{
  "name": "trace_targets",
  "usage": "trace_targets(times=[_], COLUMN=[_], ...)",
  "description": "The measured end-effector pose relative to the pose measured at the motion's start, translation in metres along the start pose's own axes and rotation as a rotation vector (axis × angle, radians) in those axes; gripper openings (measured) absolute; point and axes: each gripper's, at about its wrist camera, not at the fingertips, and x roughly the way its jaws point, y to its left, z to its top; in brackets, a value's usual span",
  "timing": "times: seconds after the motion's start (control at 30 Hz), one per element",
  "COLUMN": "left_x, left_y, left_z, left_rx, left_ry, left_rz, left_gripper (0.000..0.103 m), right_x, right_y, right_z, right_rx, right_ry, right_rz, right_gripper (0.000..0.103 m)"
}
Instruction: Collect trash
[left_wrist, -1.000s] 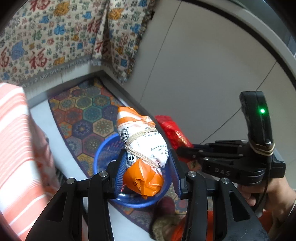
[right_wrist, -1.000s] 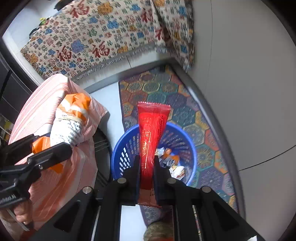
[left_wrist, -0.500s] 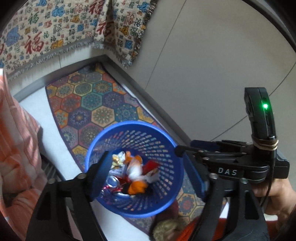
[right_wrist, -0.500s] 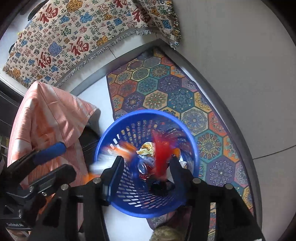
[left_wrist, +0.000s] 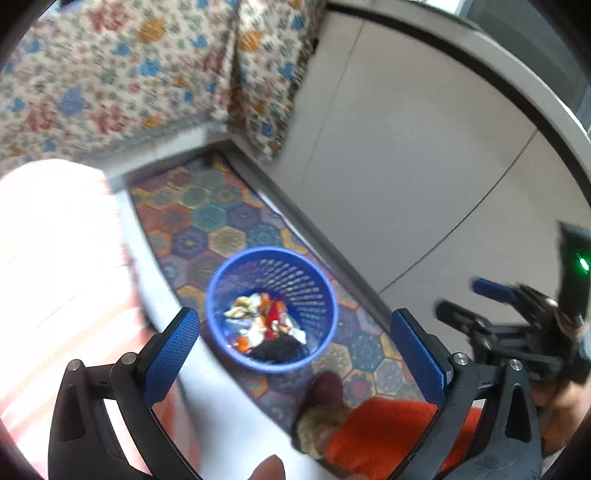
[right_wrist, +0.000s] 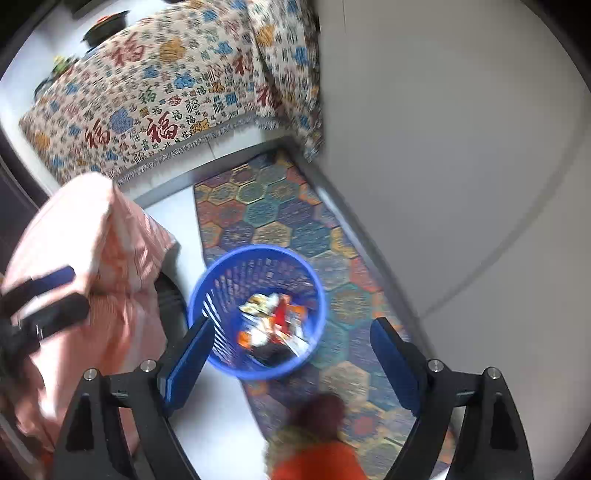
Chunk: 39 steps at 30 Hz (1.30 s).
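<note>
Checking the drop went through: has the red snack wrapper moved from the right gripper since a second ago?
Yes. The red snack wrapper left the right gripper, whose jaws have just been opening, and lies inside the blue plastic basket.

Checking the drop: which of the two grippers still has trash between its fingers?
Neither. The left gripper and right gripper both stand open and empty; the wrappers lie in the blue basket.
</note>
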Motion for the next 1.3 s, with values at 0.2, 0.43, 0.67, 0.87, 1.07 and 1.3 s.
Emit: trace_targets(times=[0.2,0.43,0.67,0.87,1.07,1.3], left_x=[-0.067,-0.094,-0.11,-0.12,-0.124,-0.123], left_y=[-0.025,-0.043,-0.041,-0.036,-0.033,-0.03], left_z=[-0.036,-0.047,-0.051,-0.051,-0.051,-0.051], left_rx=[0.087,0.145,0.124,0.103,0.097,0.085], left_ry=[-0.062,-0.056,-0.058,-0.081,-0.093,-0.091], left_rz=[0.125,0.213,0.192,0.205,0.214,0.223], left_gripper=[0.103,0.103,0.103,0.103,0.103,0.102], right_x=[-0.09,-0.138,-0.164,-0.17,-0.173,-0.175], right_y=[0.022,0.037,0.053,0.057,0.06,0.063], right_z=[-0.059,-0.087,-0.087,-0.085,-0.086,-0.086], right_rx=[0.053,0.078,0.059,0.054,0.049,0.046], right_ry=[-0.084,-0.14,-0.171,-0.18,-0.184,-0.19], right_rz=[-0.048,-0.09,-0.084,-0.091,-0.092,-0.087], right_gripper=[0.089,0.089,0.089,0.089,0.089,0.089])
